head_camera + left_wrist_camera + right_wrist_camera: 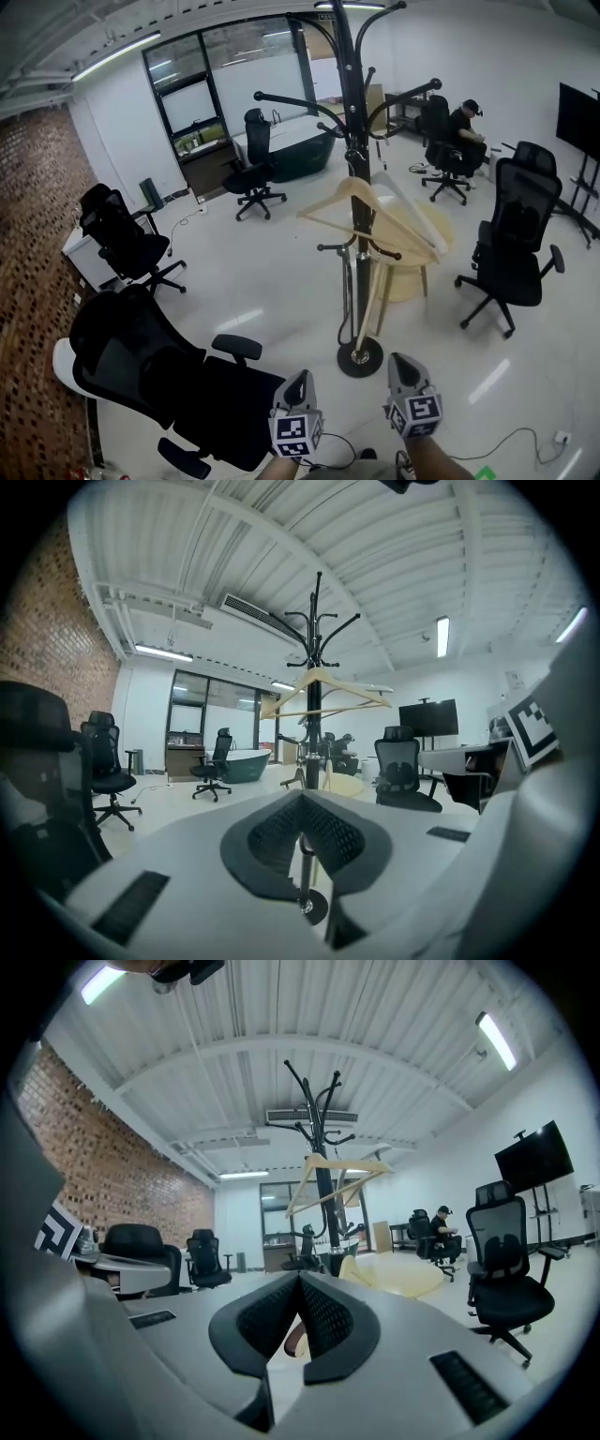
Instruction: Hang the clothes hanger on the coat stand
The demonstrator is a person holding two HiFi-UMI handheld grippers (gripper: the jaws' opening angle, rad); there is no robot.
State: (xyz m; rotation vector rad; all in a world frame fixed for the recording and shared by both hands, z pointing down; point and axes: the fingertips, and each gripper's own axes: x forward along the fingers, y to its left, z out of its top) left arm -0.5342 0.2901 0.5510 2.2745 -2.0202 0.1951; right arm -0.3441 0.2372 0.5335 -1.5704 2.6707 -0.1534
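Hanger [323, 199] on stand [349, 103], left tongs [303, 377], right tongs [397, 360] closed

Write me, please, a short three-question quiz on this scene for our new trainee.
1. True or false: the hanger already hangs on the coat stand.
2. Pick one: the left claw and the right claw are A) shut and empty, B) open and empty, C) shut on the hanger.
3. Short answer: what is the wall at the left of the head view made of?

Key: 1 true; 2 A; 3 brick.
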